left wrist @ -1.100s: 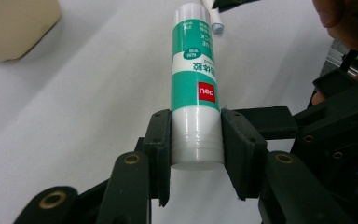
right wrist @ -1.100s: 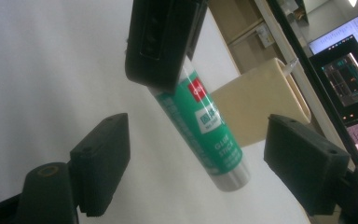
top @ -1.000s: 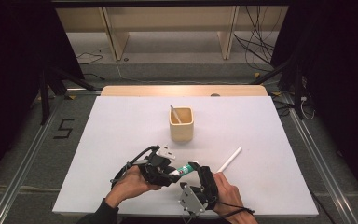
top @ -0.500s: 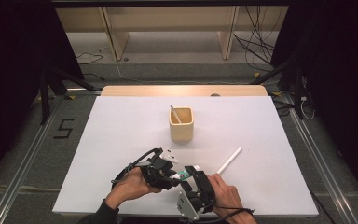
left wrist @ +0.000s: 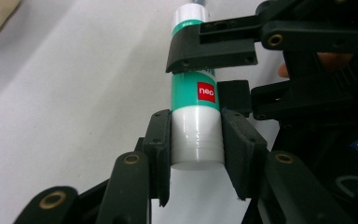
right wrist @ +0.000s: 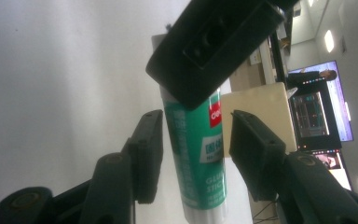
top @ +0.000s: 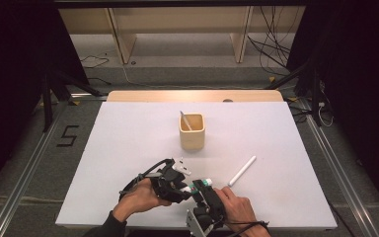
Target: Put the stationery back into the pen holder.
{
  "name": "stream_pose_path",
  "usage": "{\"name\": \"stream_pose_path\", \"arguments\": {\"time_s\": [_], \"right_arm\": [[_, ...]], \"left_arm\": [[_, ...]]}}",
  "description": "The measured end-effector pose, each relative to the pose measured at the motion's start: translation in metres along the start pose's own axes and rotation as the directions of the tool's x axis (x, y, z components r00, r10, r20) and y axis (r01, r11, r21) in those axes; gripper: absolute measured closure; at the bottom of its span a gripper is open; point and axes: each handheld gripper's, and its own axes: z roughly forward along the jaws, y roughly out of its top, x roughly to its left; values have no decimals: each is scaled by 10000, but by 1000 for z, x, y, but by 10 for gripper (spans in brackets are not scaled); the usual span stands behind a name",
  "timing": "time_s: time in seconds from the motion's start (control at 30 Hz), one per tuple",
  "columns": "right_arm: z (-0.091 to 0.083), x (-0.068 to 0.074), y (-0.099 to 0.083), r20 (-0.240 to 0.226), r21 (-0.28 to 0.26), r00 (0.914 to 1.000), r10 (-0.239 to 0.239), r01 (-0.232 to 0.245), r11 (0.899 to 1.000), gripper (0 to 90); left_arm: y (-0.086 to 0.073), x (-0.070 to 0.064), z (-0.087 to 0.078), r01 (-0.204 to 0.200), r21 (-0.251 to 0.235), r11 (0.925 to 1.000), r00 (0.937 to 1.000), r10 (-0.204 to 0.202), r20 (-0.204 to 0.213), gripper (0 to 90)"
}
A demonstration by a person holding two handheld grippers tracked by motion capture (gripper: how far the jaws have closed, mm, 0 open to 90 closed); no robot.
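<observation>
A green and white glue stick [left wrist: 196, 93] hangs just above the table near its front edge. My left gripper [left wrist: 196, 149] is shut on the stick's white end. My right gripper [right wrist: 196, 135] stands open around the green body [right wrist: 193, 154], with a narrow gap at each jaw. In the high view the left gripper [top: 182, 183] and the right gripper [top: 203, 193] meet at the glue stick [top: 201, 183], one hand behind each. A black jaw of the left gripper [right wrist: 209, 46] hides the stick's far end in the right gripper view.
A beige square cup [top: 192, 133] stands mid-table with a thin white stick [top: 185, 120] leaning inside. A white pen-like tube [top: 242, 171] lies to the right of the grippers. The white mat [top: 128, 143] ends close behind the hands.
My right gripper has moved left and forward to the left gripper, and its jaws now straddle the glue stick. The left gripper has kept its hold and barely shifted.
</observation>
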Motion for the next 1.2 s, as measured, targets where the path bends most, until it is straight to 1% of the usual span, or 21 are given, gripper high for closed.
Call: {"name": "stream_pose_path", "arguments": {"time_s": [0.07,0.1,0.13,0.17,0.37,0.47,0.53,0.63,0.73,0.77,0.9,0.97,1.0,1.07,1.13,1.17,1.2], "right_arm": [[0,2,0,25,49,10000,-41,41,10000,563],[0,1,0,40,0,9997,-255,255,9997,569],[0,2,1,27,24,9998,-207,207,9998,571],[1,2,0,79,17,9995,-307,307,9995,578],[0,4,1,121,42,9992,-372,371,9993,609],[0,5,1,126,30,9981,-606,606,9982,625],[0,6,1,118,38,9979,-632,632,9980,629],[1,8,1,229,7,9964,-813,813,9967,643],[1,9,1,227,75,9956,-905,904,9959,651],[1,8,1,212,90,9946,-1013,1011,9948,652],[1,9,1,194,100,9956,-916,914,9958,655],[1,9,1,183,74,9952,-962,961,9953,656],[2,9,1,198,64,9947,-1006,1005,9949,656],[1,9,0,138,106,9959,-892,890,9960,657],[1,9,-1,167,153,9958,-901,899,9958,657],[2,8,-2,187,170,9963,-838,835,9964,657],[2,8,-2,171,167,9960,-878,876,9960,657]], "left_arm": [[0,0,0,-35,81,10000,10000,35,31,645],[0,0,0,-46,93,9999,10000,46,34,645],[0,-1,1,-53,103,9999,10000,53,38,646],[0,-1,1,-47,104,9999,10000,46,46,646],[0,-1,1,-55,124,9999,10000,54,49,646],[0,-1,2,2,104,9999,10000,-2,71,645],[0,-1,2,24,129,9999,10000,-25,95,645],[0,-1,3,24,135,9999,10000,-25,59,645],[0,-1,3,11,130,9999,10000,-12,39,645],[0,-1,3,13,119,9999,10000,-14,40,645],[0,0,3,52,156,9999,9999,-53,86,643],[0,0,4,14,176,9998,10000,-16,94,642],[0,0,4,34,135,9999,9999,-36,99,640],[0,0,4,36,57,10000,9999,-36,97,633],[0,0,3,-11,70,10000,10000,11,14,600],[-1,1,3,14,57,10000,10000,-14,-12,578],[-1,1,3,46,39,10000,10000,-46,-17,557]]}}
